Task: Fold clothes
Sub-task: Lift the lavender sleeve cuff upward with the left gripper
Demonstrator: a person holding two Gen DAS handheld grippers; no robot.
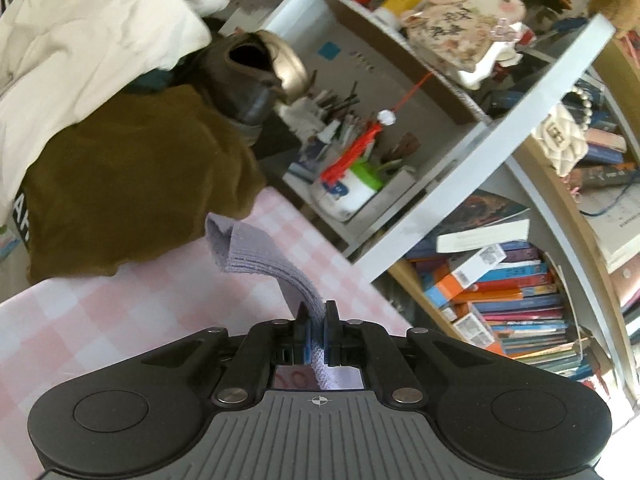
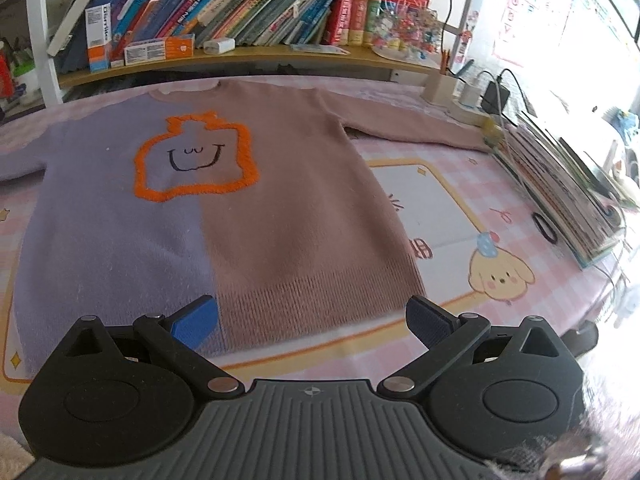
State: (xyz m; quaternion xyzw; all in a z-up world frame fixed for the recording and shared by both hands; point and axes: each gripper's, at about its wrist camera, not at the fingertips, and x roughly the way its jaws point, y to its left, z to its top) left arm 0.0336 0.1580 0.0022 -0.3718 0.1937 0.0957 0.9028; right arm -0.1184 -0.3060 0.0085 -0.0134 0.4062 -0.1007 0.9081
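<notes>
Your left hand-held gripper (image 1: 317,316) is clamped on the lilac sleeve cuff (image 1: 256,252), lifted toward 11 o'clock. Your right hand-held gripper (image 2: 312,320) gapes empty at the hem of the sweater (image 2: 224,208), lying flat on the desk (image 2: 460,208), neck toward 12 o'clock.

Both grippers, left (image 1: 317,322) and right (image 2: 314,320), share black linkage arms, silver rivets, ribbed grey bodies and blue-padded fingers (image 2: 195,322).

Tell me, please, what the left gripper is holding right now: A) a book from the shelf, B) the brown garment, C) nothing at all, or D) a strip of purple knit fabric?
D: in the left wrist view the left gripper has its jaws closed on a purple knit sleeve that rises from between the pads, apart from the brown garment behind it.
</notes>
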